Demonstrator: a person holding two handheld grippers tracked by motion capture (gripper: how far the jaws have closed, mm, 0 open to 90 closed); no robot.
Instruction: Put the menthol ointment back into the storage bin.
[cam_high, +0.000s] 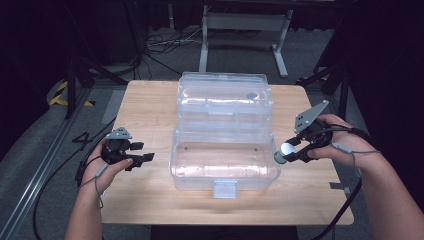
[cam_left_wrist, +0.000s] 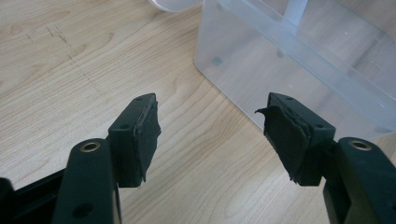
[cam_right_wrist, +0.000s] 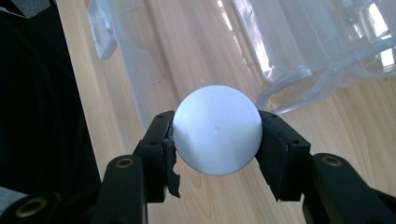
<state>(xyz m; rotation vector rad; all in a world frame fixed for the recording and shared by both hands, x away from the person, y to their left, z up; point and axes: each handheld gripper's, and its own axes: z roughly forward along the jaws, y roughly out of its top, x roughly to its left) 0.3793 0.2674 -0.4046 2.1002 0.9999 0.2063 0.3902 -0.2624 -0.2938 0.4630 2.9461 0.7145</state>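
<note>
A white ball (cam_right_wrist: 217, 136) sits clamped between the jaws of the right gripper (cam_high: 296, 151), both pads pressed to its sides, just off the right end wall of the clear plastic box (cam_high: 223, 172). The box stands open mid-table, its long axis running left to right, lid (cam_high: 225, 97) laid back on the far side and latch (cam_high: 225, 188) facing the person. Bare wooden table (cam_high: 150, 197) flanks the box at either end. Left of the box, the left gripper (cam_high: 141, 155) stands with jaws apart, holding nothing.
</note>
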